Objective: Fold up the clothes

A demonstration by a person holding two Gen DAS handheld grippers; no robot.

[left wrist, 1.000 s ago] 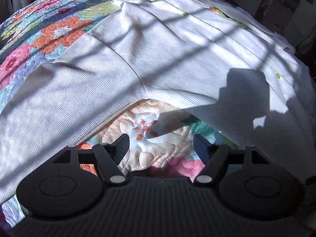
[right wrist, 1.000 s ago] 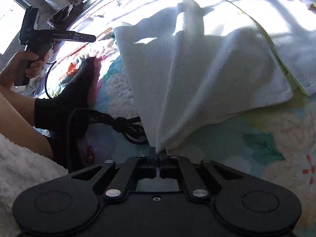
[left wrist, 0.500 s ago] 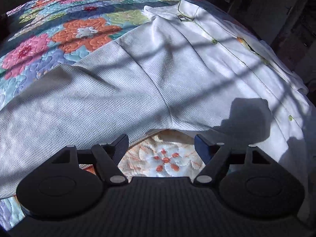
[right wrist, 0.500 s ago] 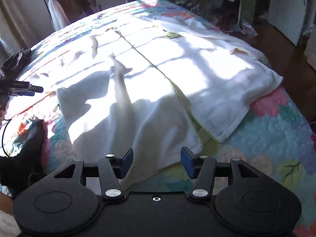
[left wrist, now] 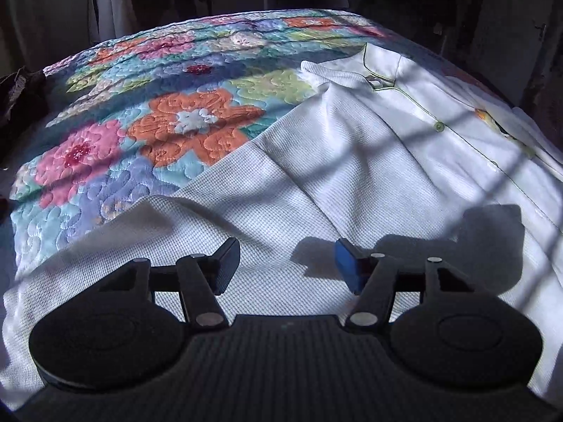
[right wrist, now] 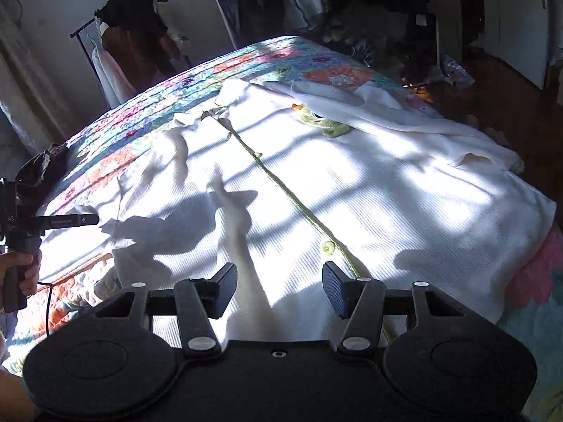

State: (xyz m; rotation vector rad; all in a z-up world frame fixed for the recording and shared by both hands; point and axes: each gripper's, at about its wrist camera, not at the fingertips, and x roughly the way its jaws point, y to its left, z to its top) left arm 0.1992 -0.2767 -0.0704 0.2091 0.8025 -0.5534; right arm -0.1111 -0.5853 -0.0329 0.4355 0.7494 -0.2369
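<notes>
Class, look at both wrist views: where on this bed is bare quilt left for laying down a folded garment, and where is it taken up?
Bare floral quilt lies left of the white shirt's sleeve and collar, up to the dark bundle at the far-left edge. A smaller strip shows past the shirt's right hem. The middle is wholly covered by the shirt.

A shirt (right wrist: 352, 190) lies spread on the quilt (left wrist: 140, 147) that covers the bed, its button placket (right wrist: 281, 190) running from the near edge toward the collar (left wrist: 378, 79) at the far end. In the left wrist view a sleeve (left wrist: 158, 246) stretches out to the left across the quilt. The left tongs (left wrist: 285, 267) hang above it, closing, nothing between them. The right tongs (right wrist: 279, 290) hover over the near hem, a fabric ridge (right wrist: 242, 242) beneath the gap. A clothes rack (right wrist: 116, 45) stands behind the bed.
</notes>
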